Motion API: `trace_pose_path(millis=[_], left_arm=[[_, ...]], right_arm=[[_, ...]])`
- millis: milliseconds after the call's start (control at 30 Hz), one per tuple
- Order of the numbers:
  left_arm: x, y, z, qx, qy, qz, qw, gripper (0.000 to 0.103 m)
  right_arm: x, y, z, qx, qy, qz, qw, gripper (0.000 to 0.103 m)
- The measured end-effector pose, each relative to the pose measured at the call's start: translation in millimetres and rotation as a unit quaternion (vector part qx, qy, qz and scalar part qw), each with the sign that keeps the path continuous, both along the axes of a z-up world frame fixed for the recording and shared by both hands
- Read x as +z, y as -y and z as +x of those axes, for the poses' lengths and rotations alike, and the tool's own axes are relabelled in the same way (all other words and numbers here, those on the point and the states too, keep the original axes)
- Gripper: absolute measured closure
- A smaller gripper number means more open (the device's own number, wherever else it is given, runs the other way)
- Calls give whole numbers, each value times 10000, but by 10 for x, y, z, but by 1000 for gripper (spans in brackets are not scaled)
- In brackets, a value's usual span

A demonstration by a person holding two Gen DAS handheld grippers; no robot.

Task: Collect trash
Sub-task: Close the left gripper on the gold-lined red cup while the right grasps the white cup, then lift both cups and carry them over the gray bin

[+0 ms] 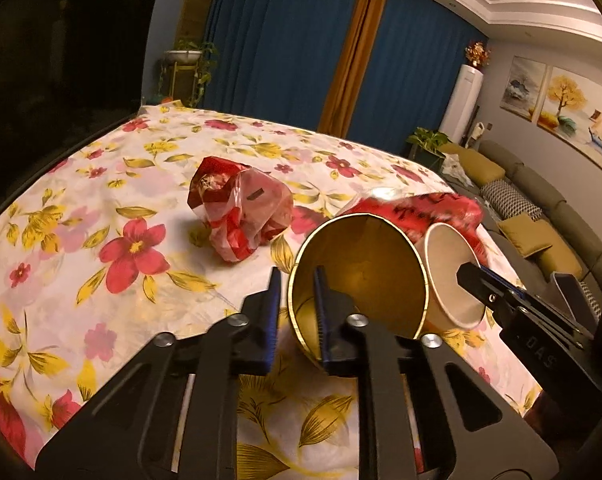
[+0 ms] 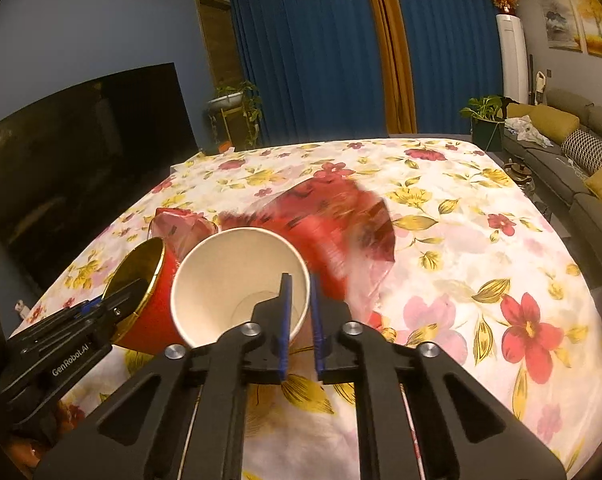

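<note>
Landmark: the tin (image 1: 361,276), red outside and gold inside, tipped with its mouth toward the cameras, above the flowered cloth (image 1: 101,184).
Left gripper (image 1: 297,300): jaws pinching the tin's rim, one finger inside the mouth, the other outside the wall.
Right gripper (image 2: 299,300): jaws pinching the rim of the cup (image 2: 237,284), one finger inside, one outside.
Cup: white paper, tipped like the tin and just right of it; their walls look to be touching, though the left wrist view does not settle it.
Red wrapper (image 2: 333,224): blurred, crumpled plastic behind the tin and cup; whether it lies on the cloth or hangs at the cup I cannot tell.
Bag (image 1: 241,212): clear plastic with red print, bunched on the cloth left of the tin and farther back, apart from it.
TV (image 2: 81,148): dark screen far left of the tin, past the cloth's edge.
Sofa (image 1: 541,216): to the tin's right, off the cloth.
</note>
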State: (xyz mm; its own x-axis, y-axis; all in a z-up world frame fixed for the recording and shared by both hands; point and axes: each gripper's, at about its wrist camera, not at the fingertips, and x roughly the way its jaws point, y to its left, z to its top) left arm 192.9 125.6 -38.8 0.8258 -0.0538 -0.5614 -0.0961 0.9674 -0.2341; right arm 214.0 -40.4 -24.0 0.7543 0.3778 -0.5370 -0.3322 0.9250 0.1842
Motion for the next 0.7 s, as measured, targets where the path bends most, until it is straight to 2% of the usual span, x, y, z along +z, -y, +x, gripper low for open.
trace_pose_path(millis=[300,700], left_arm=[[71,14,-131,39,168,-10,9999,96],[184,25,-534,307,376,121,9987,96]], right_arm=[[42,72,-135,13,172,7,9999,98],[229,347,-593,-11,535,185,9984,98]])
